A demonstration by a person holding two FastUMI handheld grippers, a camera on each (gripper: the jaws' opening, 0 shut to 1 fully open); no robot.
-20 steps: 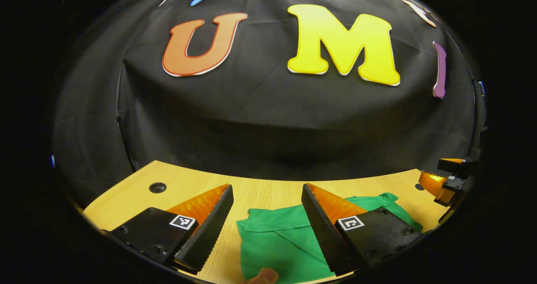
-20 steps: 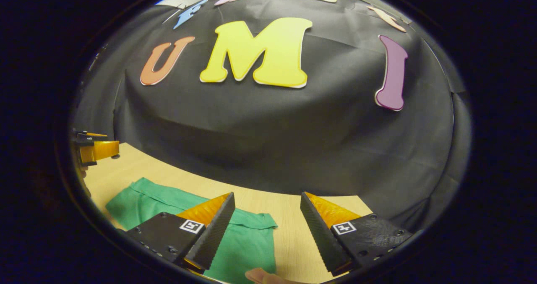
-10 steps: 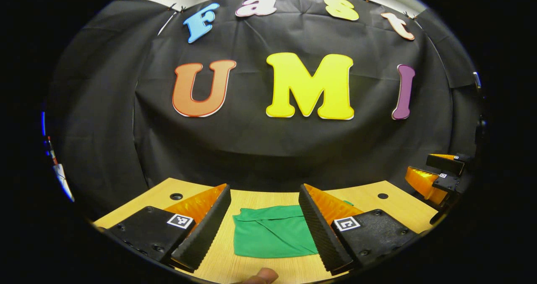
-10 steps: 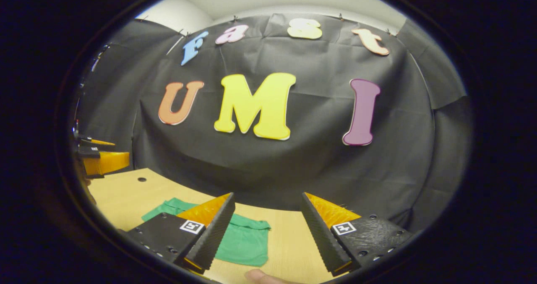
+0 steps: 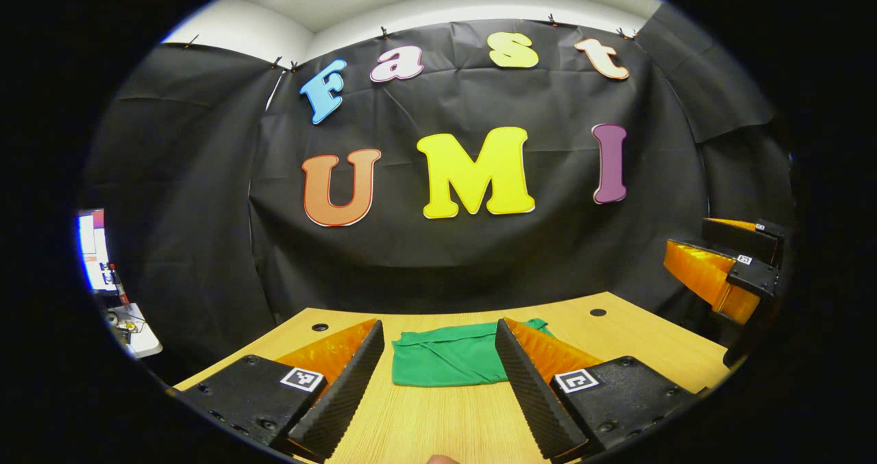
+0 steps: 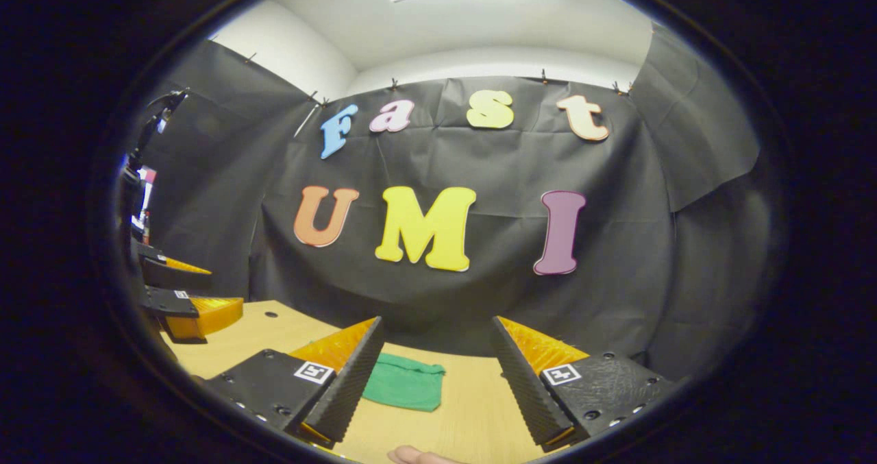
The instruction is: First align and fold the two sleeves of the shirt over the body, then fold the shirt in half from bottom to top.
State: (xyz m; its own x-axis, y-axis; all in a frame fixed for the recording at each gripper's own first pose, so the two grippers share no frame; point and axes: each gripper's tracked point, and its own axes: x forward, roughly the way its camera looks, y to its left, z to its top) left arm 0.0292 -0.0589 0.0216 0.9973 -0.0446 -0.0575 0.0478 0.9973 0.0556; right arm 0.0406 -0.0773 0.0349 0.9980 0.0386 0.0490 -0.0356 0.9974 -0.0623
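Note:
A green shirt (image 5: 449,361) lies folded into a small rectangle on the wooden table (image 5: 425,423), toward the back. The left gripper (image 5: 438,334) hangs open above the near part of the table, well short of the shirt, with nothing between its fingers. The right gripper (image 6: 435,330) is open too and holds nothing; in its own view the shirt (image 6: 404,388) sits beyond its left finger. In the left gripper view the right gripper (image 5: 726,272) shows raised at the far right. In the right gripper view the left gripper (image 6: 185,299) appears at the far left.
The table has small round holes (image 5: 320,327) near its back corners. The black cloth wall (image 5: 479,258) rises right behind the table. A fingertip (image 6: 411,456) shows at the bottom edge. A screen and clutter (image 5: 103,265) stand off to the left.
Both grippers have pulled back and risen away from the shirt, staying open. The shirt now looks smaller and farther off, lying folded on the table.

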